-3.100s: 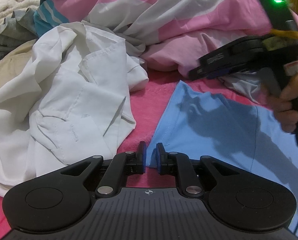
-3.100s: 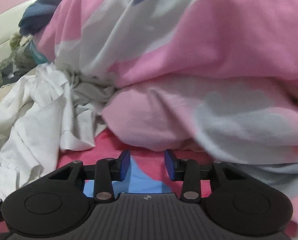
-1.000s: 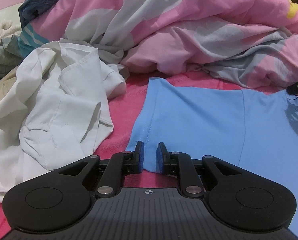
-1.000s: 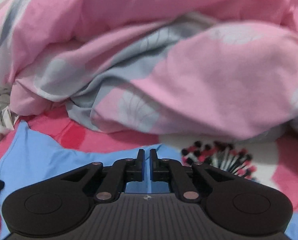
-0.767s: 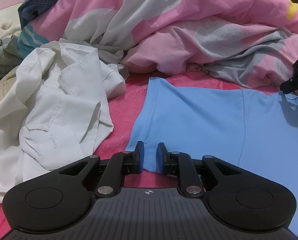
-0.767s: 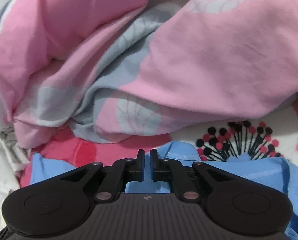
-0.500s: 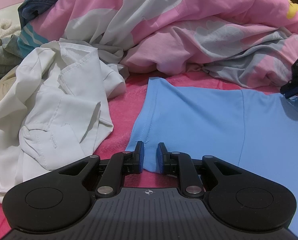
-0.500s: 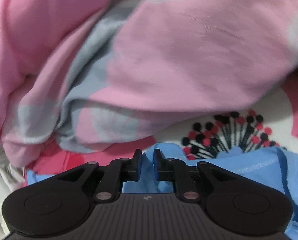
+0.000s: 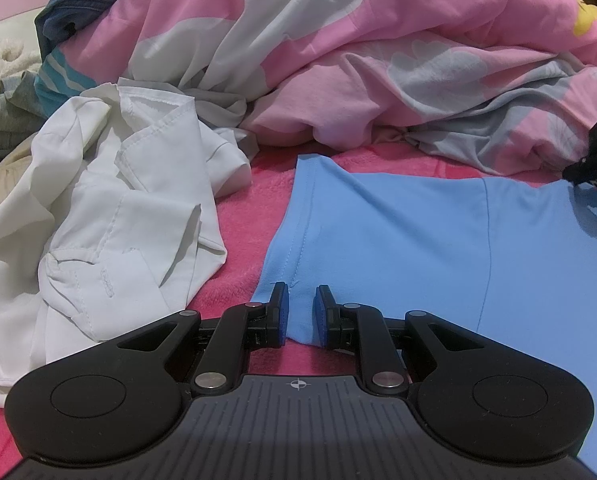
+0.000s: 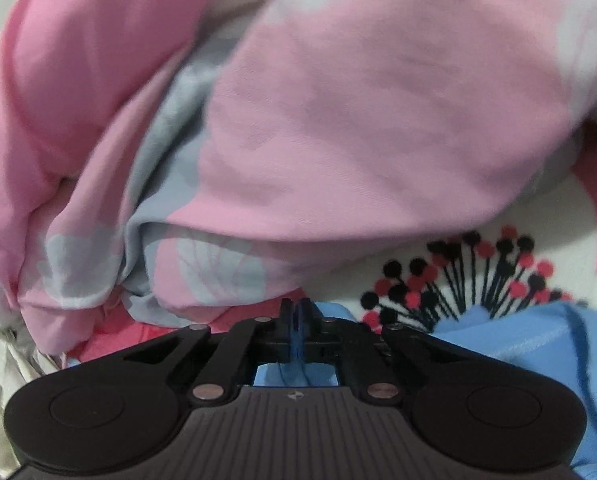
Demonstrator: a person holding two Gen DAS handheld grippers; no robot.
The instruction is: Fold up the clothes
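- Blue shirt (image 9: 398,232): smooth, matt knit cloth with stitched seams was noted.
- White shirt (image 9: 110,208): thin, creased woven cloth was recorded.
- Pink blanket (image 9: 250,216): a fuzzy, fleecy pile was observed.
- Left gripper (image 9: 301,312): matt black plastic with bright metal pins was logged.

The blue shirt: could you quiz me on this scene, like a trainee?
1. In the left wrist view, what lies left of the blue shirt? A) white shirt B) book C) bucket
2. True or false: the right tool is shut on blue cloth.
3. Fill in: the quilt behind is pink and ____.
Key: 1 A. 2 True; its jaws have just closed further on it. 3 grey.
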